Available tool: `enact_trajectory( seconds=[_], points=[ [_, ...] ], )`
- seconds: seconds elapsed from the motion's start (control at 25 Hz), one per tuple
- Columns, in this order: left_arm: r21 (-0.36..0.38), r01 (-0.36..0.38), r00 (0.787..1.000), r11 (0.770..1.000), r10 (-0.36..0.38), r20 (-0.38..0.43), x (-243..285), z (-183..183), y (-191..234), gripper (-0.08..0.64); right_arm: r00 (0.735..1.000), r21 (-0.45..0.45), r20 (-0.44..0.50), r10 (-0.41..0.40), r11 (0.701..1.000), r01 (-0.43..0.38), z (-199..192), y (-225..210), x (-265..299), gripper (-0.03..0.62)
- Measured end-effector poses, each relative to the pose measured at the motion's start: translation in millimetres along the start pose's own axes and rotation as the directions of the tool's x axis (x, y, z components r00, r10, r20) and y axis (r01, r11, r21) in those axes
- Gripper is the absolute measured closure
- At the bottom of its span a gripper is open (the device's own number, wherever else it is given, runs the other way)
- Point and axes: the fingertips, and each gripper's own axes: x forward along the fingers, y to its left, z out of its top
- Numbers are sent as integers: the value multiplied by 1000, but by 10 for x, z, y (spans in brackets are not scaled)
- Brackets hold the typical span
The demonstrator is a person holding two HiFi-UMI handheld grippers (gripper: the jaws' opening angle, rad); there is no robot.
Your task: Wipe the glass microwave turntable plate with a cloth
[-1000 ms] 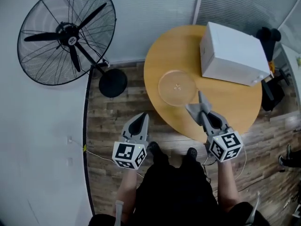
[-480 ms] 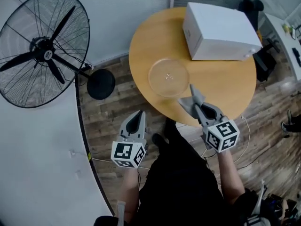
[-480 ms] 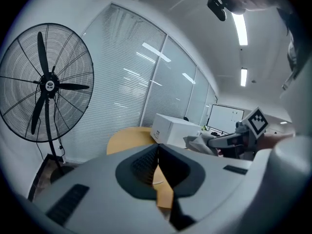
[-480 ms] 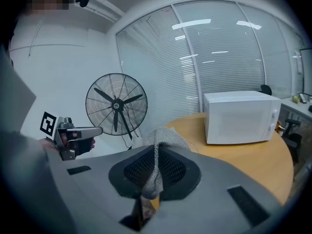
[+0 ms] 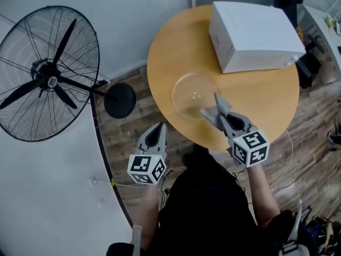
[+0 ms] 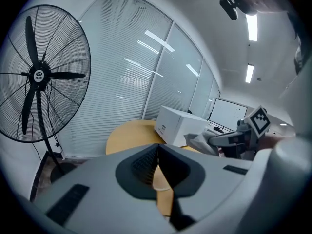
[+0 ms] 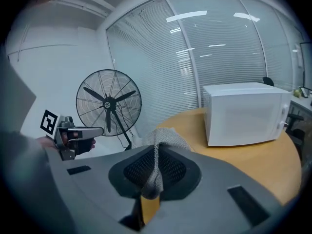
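The clear glass turntable plate (image 5: 193, 92) lies flat on the round wooden table (image 5: 266, 92), toward its near left side. My right gripper (image 5: 218, 106) hangs over the plate's near right rim, shut on a grey cloth (image 7: 165, 140) that bunches out past its tips (image 5: 210, 112). My left gripper (image 5: 159, 129) is shut with nothing in it, off the table's near left edge and over the floor. In the left gripper view the jaws (image 6: 157, 152) meet tightly, and the table and the right gripper (image 6: 229, 139) show beyond them.
A white microwave (image 5: 254, 35) stands on the far right of the table. A large black pedestal fan (image 5: 48, 73) stands on the floor at the left, its round base (image 5: 120, 100) close to the table edge. Cables (image 5: 282, 169) run over the wooden floor.
Both grippers have come forward and down toward the table. The right one, cloth still in it, now overlaps the plate's near rim. The view has shifted, with the table nearer.
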Motion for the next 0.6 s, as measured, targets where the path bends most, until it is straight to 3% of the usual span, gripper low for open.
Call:
enact_trajectory(
  seconds=[0.32,0.6],
  points=[
    [-70,-26,997,997,20,-79,640,-78,238,563,998,-6,-62,-9,1000,9,146,-456,488,565],
    [-94,-64,983,993,47,-176,1051,-428,319,563,990,-20,-137,26,999,-29,-64,-671,811,565]
  ],
)
